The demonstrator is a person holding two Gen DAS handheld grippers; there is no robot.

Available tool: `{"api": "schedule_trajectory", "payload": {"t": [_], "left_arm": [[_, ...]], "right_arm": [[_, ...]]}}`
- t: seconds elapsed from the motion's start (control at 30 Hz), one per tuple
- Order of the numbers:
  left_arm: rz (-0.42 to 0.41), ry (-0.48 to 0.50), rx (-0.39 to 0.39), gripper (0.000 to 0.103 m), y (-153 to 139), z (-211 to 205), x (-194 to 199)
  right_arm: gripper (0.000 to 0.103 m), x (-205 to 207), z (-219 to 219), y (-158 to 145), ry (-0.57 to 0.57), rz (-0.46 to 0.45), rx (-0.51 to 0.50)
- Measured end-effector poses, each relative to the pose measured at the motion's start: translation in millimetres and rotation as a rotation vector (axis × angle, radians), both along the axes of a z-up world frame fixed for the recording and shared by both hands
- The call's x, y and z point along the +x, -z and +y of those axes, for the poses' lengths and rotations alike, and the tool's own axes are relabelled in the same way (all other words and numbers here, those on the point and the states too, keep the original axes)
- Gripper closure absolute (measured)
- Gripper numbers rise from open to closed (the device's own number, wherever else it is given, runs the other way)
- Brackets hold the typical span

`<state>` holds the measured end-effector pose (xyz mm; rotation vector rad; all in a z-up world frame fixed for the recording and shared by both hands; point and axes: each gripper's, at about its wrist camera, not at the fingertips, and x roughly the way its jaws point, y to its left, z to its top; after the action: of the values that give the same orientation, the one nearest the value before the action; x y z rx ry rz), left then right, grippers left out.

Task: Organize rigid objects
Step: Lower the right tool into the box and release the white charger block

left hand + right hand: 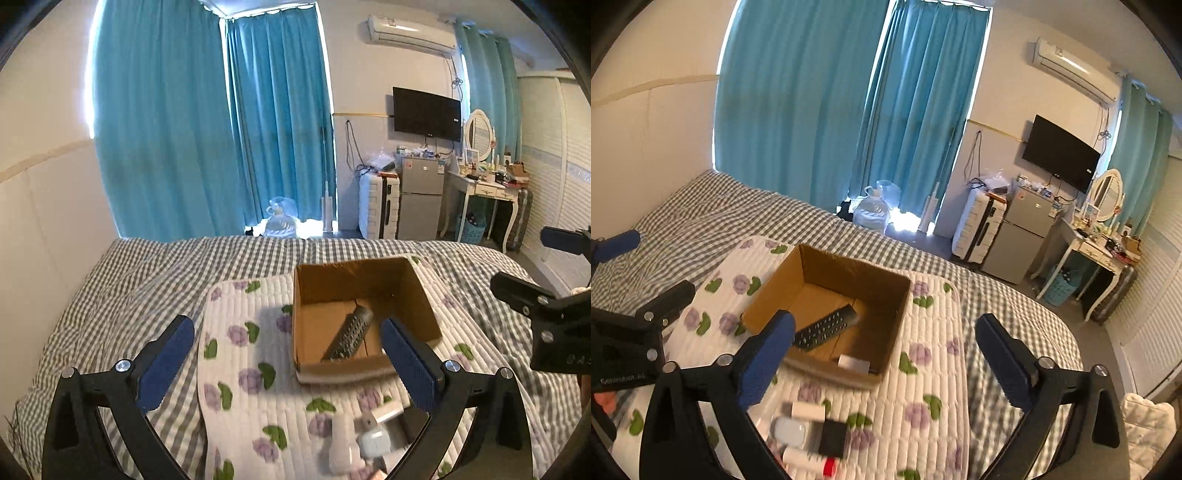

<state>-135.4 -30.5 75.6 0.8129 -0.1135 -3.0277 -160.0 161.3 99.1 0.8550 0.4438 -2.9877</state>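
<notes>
So, sorting is midway: the remote control (825,327) already lies in the cardboard box (886,306) on the bed. Both tools, left tool (288,363) and right tool (884,356), gape empty (nothing gripped). Next, I'd guess, comes the earbud case (790,431) near the box.

Daylight glare behind curtains (207,122), fisheye-bent edges, blurred foreground

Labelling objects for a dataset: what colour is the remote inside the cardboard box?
Dark grey-black remote with pale buttons, clearest in the right wrist view.
</notes>
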Motion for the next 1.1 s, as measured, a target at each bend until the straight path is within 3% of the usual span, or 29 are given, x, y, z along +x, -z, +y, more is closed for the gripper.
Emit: {"api": "schedule_trajectory", "payload": {"t": [0.13,0.3,0.57,0.83,0.9,1.1], "left_arm": [[-0.023,-0.019,0.007,0.000,18,-3,15],[-0.112,-0.049,0.022,0.000,58,-5,12],[-0.275,-0.062,-0.001,0.000,142,13,-6],[-0.409,-0.046,0.017,0.002,204,30,-25],[-0.429,-0.039,0.020,0.009,214,33,-28],[-0.504,0.000,0.039,0.038,236,43,-32]], "right_arm": [[0.000,26,-3,11,-0.005,-0.017,0.010],[0.000,37,-3,49,-0.018,-0.091,0.006],[0.000,6,9,136,0.000,-0.245,-0.005],[0.002,-22,30,212,0.035,-0.398,-0.049],[0.008,-24,31,223,0.039,-0.430,-0.063],[0.008,-23,21,236,0.013,-0.452,-0.023]]}}
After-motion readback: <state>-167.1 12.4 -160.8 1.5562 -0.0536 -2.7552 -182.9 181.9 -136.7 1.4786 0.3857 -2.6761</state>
